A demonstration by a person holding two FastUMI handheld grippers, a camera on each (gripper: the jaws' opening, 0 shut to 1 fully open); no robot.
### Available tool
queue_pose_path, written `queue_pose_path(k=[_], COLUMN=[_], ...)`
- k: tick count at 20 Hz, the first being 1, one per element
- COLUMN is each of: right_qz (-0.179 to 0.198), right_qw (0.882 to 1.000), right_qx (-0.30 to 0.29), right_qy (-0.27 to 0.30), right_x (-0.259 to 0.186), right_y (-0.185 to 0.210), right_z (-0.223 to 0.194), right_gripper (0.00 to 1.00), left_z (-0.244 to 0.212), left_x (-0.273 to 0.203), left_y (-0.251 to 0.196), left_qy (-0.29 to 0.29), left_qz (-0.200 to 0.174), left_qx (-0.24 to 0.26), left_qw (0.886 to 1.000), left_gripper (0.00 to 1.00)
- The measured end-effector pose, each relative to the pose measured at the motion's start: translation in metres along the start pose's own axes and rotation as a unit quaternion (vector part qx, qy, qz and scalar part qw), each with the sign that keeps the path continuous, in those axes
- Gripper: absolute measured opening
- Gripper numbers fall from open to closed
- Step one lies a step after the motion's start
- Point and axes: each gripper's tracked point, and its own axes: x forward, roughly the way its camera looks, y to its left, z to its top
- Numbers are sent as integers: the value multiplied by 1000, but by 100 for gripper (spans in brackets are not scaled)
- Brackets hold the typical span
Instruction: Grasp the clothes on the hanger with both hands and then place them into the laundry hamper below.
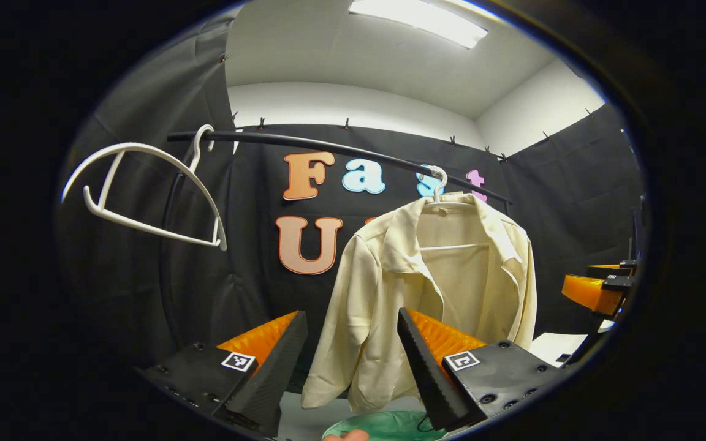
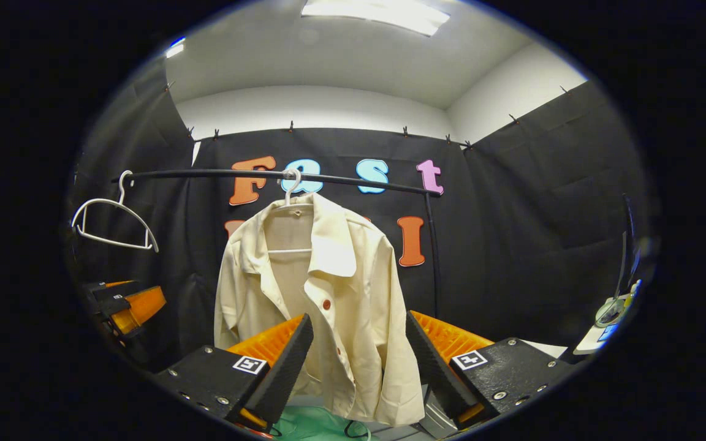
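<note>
Shirt (image 2: 322, 294), cream, hung open on a white hanger (image 2: 288, 202) from the black rail (image 2: 359, 179), centre frame; likely light, limp and prone to slipping off, so best taken at each shoulder. Left gripper (image 1: 350, 361) and right gripper (image 2: 359, 361) both spread wide, holding nothing, short of the cloth. Green hamper (image 2: 310, 425) at bottom edge; empty hanger (image 1: 144, 190) upper left.

Wall: black cloth (image 2: 512, 202) pinned with small clips along its top edge.
Above the cloth: white wall (image 2: 316, 110).
Ceiling: white (image 2: 328, 55), with a bright light panel (image 2: 377, 13) above the cloth.
</note>
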Motion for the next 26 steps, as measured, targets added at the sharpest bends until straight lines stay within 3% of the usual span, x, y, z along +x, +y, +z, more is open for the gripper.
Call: queue_pose_path(k=[11,15,19,23,25,26], right_qz=[10,26,36,-3,-28,-43], right_qw=[1000,1000,999,999,997,996], right_qx=[-2,-4,-1,17,11,7], right_qy=[3,-1,13,48,72,82], right_x=[1,19,60,113,141,153], right_y=[6,17,36,38,32,27], right_z=[0,-1,-22,-63,-87,-97], right_gripper=[94,94,94,94,94,94], left_z=[4,5,6,8,9,10], left_x=[-1,-8,-14,-24,-27,-29], left_y=[5,13,20,26,30,32], left_qy=[-1,-1,1,0,0,-1], left_qz=[14,25,36,42,46,47], left_qx=[0,7,4,7,11,12], left_qw=[1000,1000,999,999,999,999], left_gripper=[100,96,99,96,100,96])
